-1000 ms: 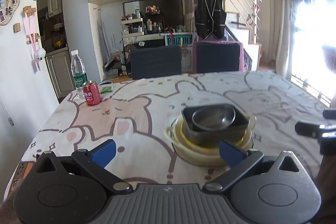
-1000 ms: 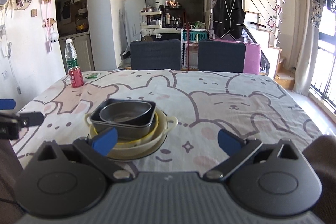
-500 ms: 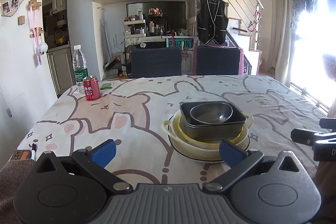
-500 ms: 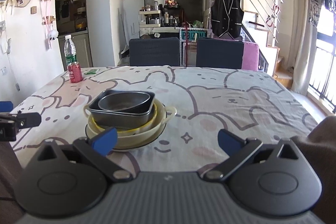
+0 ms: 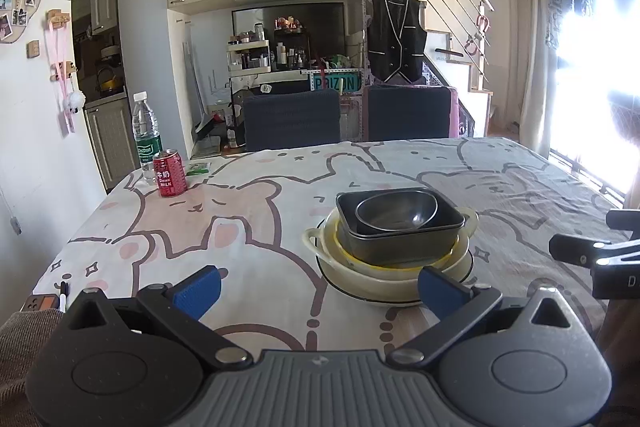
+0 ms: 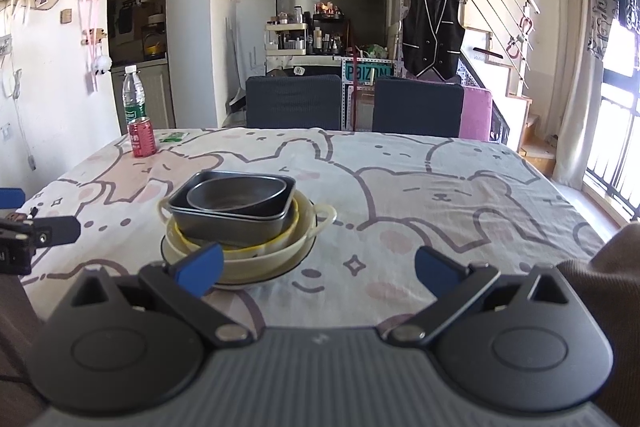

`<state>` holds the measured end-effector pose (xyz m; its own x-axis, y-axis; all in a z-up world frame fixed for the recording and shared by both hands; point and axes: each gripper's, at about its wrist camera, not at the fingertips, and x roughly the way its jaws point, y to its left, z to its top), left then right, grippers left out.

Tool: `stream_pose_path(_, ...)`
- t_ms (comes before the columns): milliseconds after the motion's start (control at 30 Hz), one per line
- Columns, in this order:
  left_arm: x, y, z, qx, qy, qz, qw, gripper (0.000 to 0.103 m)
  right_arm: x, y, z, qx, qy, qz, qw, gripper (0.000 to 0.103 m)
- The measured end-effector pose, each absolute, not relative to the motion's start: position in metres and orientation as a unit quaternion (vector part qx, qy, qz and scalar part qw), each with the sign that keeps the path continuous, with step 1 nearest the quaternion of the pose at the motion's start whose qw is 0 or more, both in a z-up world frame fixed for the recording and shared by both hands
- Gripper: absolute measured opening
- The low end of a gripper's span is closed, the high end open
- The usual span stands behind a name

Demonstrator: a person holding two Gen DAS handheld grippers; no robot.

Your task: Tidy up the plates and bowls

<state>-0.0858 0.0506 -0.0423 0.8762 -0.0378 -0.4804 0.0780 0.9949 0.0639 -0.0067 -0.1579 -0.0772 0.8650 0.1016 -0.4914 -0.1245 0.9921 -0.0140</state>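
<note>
With both the left tool (image 5: 316,285) and right tool (image 6: 318,267) spread wide and empty, the nested stack of bowls (image 5: 394,239) sits mid-worktop (image 5: 260,219) at one o'clock, so stacking looks finished and retreat seems next.

Left claw (image 5: 316,285) and right claw (image 6: 318,263) both spread wide.

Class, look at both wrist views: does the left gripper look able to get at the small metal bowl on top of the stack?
Probably yes. The left gripper is open and empty, the metal bowl sits uncovered on top, inside the dark square dish, and only bare tablecloth lies between.
</note>
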Motion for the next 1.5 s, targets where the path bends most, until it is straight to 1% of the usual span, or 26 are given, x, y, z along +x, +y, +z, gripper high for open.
stream_pose_path(1500, -0.0833, 0.0499, -0.0469, 0.042, 0.253, -0.034, 0.966, 0.103, -0.0093, -0.1584, -0.0781, -0.02, 0.249, 0.055, 0.967, 0.103)
